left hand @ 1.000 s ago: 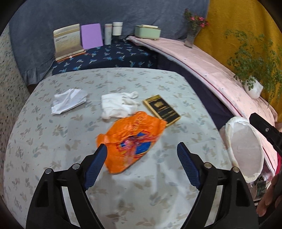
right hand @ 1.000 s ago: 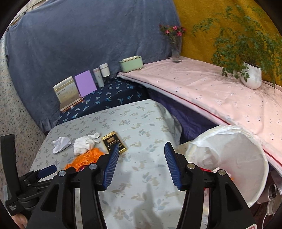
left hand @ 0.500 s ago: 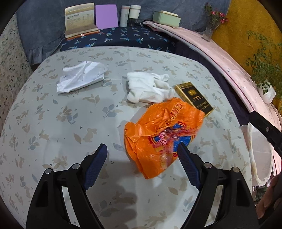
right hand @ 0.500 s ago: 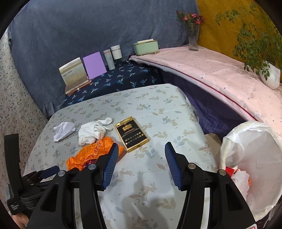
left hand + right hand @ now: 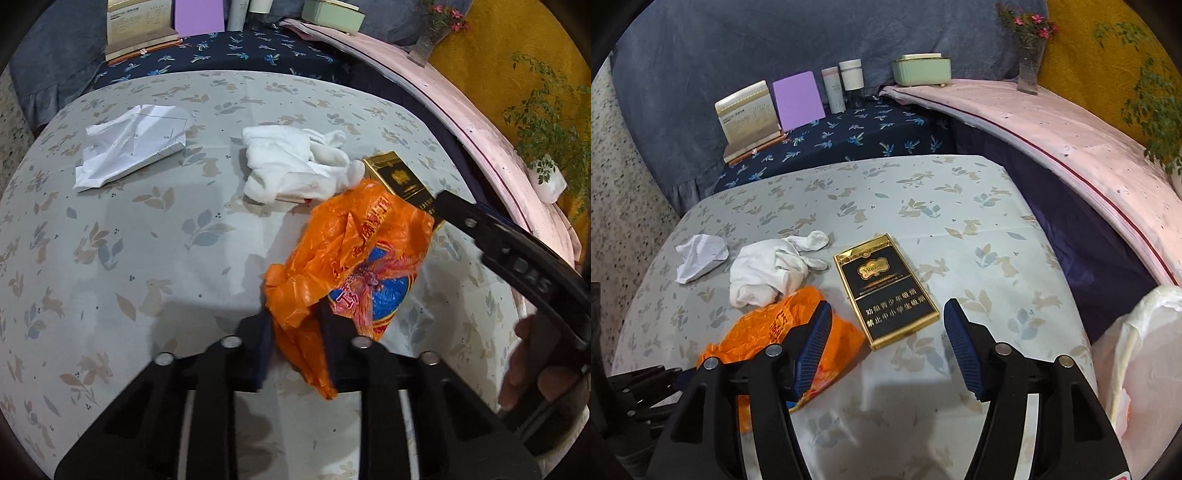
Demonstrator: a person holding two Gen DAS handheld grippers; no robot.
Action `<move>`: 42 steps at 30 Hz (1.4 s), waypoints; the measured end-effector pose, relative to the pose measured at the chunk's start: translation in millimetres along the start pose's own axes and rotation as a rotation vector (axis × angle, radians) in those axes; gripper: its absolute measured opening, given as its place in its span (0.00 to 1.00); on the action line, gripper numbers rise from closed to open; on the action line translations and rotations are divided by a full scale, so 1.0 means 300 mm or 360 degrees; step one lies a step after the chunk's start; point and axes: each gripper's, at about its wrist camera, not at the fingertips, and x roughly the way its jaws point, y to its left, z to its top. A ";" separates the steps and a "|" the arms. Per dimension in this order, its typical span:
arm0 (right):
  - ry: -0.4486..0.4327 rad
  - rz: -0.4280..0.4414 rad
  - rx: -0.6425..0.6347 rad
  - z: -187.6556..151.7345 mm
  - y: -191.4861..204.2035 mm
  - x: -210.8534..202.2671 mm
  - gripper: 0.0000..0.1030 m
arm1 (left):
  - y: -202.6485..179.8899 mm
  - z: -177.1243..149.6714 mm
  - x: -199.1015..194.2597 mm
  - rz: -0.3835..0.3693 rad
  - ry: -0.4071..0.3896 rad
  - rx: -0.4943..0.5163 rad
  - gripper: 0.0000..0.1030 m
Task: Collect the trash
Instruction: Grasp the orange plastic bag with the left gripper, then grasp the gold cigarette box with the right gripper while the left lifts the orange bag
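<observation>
A crumpled orange plastic bag lies on the leaf-print tablecloth. My left gripper is closing, and its pads pinch the bag's near end. Behind the bag lie a white cloth, a crumpled white paper and a black and gold box. In the right wrist view my right gripper is opening just above the table. The near end of the box sits in line with the gap, and the pads touch nothing. Its left finger overlaps the orange bag.
A bin with a white liner stands off the table's right edge. Books, a purple card, bottles and a green box line the back. A pink-covered ledge carries a vase and plant. A hand grips the right tool.
My left gripper came down over the orange bag and closed on its near end. The right gripper moved in low toward the black and gold box, and its jaws widened.
</observation>
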 end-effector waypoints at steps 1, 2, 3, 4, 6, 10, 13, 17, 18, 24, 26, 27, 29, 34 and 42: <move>0.0011 0.0000 -0.0012 0.005 0.005 0.016 0.61 | 0.002 0.000 -0.005 -0.0002 -0.0006 0.0000 0.15; 0.0021 -0.0001 -0.0026 0.009 0.011 0.034 0.62 | 0.005 0.000 -0.012 -0.0003 -0.0015 0.0003 0.14; 0.0030 -0.0005 -0.0038 0.011 0.016 0.048 0.63 | 0.009 0.002 -0.017 -0.0002 -0.0018 0.0006 0.13; 0.0039 -0.0009 -0.0049 0.012 0.020 0.061 0.64 | 0.013 0.004 -0.022 -0.0005 -0.0018 0.0006 0.13; 0.0059 -0.0020 -0.0079 0.014 0.029 0.092 0.65 | 0.021 0.007 -0.027 0.0001 -0.0014 0.0002 0.12; 0.0080 -0.0034 -0.0114 0.017 0.042 0.135 0.69 | 0.046 0.009 -0.039 0.0002 -0.0013 -0.0013 0.11; 0.0081 -0.0063 -0.0149 0.020 0.050 0.156 0.72 | 0.060 0.005 -0.042 0.0002 -0.0007 -0.0024 0.11; 0.0094 -0.0078 -0.0128 0.024 0.029 0.174 0.72 | 0.067 -0.003 -0.044 0.0008 -0.0002 -0.0027 0.11; 0.0102 -0.0075 -0.0114 0.025 0.022 0.178 0.72 | 0.067 -0.005 -0.044 0.0008 -0.0004 -0.0026 0.11; 0.0126 -0.0076 -0.0122 0.015 0.006 0.183 0.65 | 0.060 -0.016 -0.033 0.0038 -0.0039 -0.0038 0.48; 0.0128 -0.0068 -0.0105 0.011 -0.002 0.176 0.63 | 0.049 -0.014 -0.023 0.0025 -0.0040 -0.0022 0.48; 0.0127 -0.0064 -0.0095 0.005 -0.005 0.172 0.62 | 0.045 -0.012 -0.017 0.0026 -0.0038 -0.0019 0.47; 0.0124 -0.0062 -0.0075 -0.004 -0.013 0.158 0.61 | 0.036 -0.008 -0.007 0.0034 -0.0041 -0.0011 0.44; 0.0096 -0.0060 0.0000 -0.030 -0.054 0.098 0.59 | 0.017 -0.003 -0.004 0.0001 -0.0016 0.0000 0.11; -0.0008 -0.0101 0.0100 -0.056 -0.140 -0.057 0.58 | -0.081 -0.004 -0.083 -0.0042 -0.0092 0.0078 0.07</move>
